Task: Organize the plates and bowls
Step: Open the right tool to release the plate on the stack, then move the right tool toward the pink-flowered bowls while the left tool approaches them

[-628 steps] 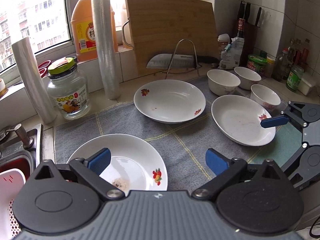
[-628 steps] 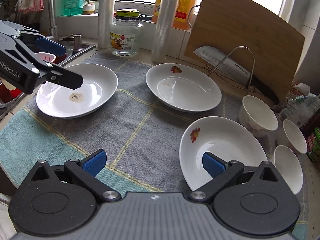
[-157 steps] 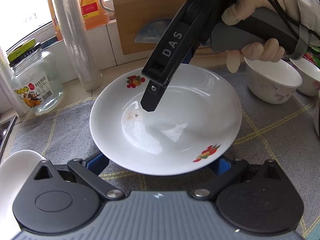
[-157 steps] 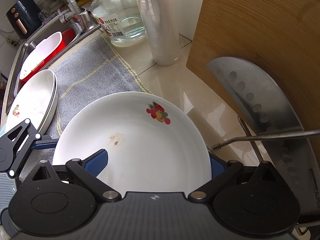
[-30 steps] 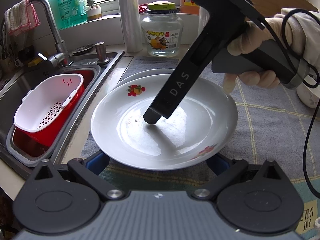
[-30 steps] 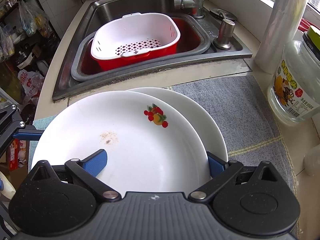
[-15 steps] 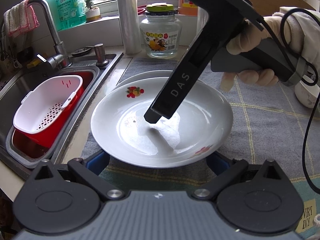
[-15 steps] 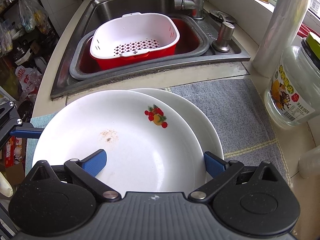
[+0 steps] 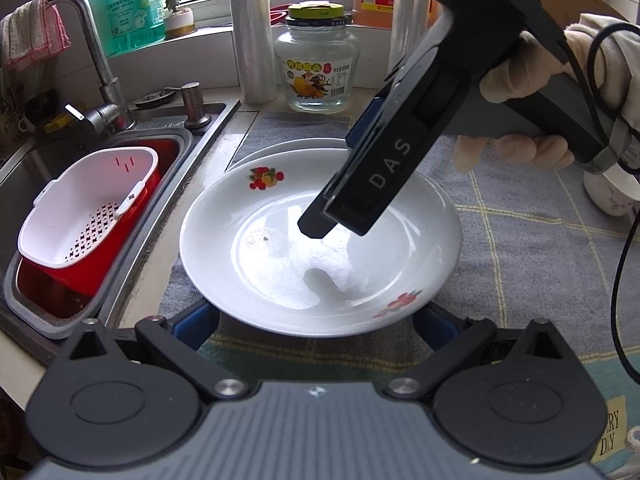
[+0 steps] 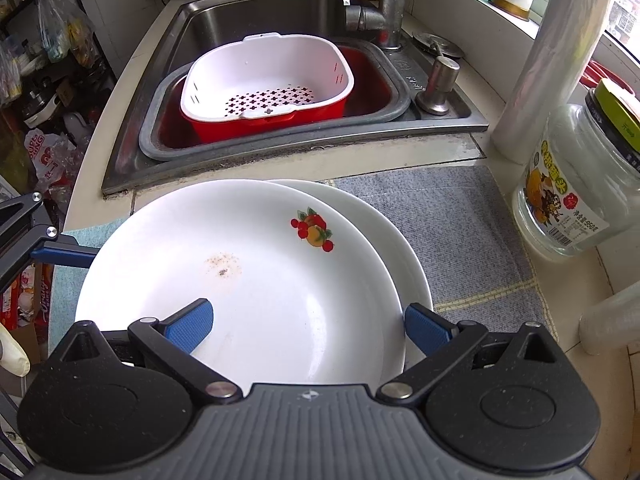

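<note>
A white plate with fruit prints sits on top of a stack of white plates on the grey cloth beside the sink. My left gripper is open, its blue pads under the plate's near rim on either side. My right gripper is open too, one blue pad over the plate's inside and one outside its rim; in the left wrist view its black body hangs over the plate. Whether either touches the plate I cannot tell.
A steel sink with a white colander in a red basin lies just left of the plates. A glass jar, plastic-wrap rolls and a white bowl stand around the checked cloth.
The fruit-print plate has sunk onto the stack. My right gripper's jaws have widened a little and it has drawn back over the plate.
</note>
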`<state>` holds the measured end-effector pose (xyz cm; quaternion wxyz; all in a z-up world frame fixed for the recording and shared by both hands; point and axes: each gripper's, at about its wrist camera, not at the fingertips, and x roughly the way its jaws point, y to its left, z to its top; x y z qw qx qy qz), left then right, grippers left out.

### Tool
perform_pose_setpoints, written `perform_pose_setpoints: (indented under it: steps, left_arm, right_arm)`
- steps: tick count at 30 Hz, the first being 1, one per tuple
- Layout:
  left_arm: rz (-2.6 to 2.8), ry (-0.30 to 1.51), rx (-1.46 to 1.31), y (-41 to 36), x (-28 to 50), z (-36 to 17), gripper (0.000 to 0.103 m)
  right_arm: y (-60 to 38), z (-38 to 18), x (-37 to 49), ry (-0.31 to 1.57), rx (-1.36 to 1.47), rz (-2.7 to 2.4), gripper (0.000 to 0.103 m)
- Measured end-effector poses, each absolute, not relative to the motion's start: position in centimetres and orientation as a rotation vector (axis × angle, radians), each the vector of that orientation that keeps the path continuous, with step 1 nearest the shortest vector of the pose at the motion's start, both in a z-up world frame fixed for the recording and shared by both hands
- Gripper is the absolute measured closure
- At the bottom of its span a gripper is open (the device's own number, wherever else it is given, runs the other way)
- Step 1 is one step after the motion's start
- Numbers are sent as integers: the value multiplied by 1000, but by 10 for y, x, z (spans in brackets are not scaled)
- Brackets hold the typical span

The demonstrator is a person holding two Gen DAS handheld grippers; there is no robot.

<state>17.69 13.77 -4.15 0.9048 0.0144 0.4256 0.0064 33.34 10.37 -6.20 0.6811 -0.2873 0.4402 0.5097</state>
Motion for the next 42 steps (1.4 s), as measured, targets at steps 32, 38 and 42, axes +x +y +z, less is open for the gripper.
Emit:
perform_pose_setpoints:
  steps: [32,38,42]
  left_arm:
    - [-277,687,19,98,188,-20,1]
    - [-450,681,62,60,201,-23,1]
    - [-564,694,78,32,204,-27,1]
  right_arm:
    - [-81,-28,245,731,-374,464,0]
    - [-136,-25,213,731,-319,280,0]
    - [-169,-23,195,748,-270,162,0]
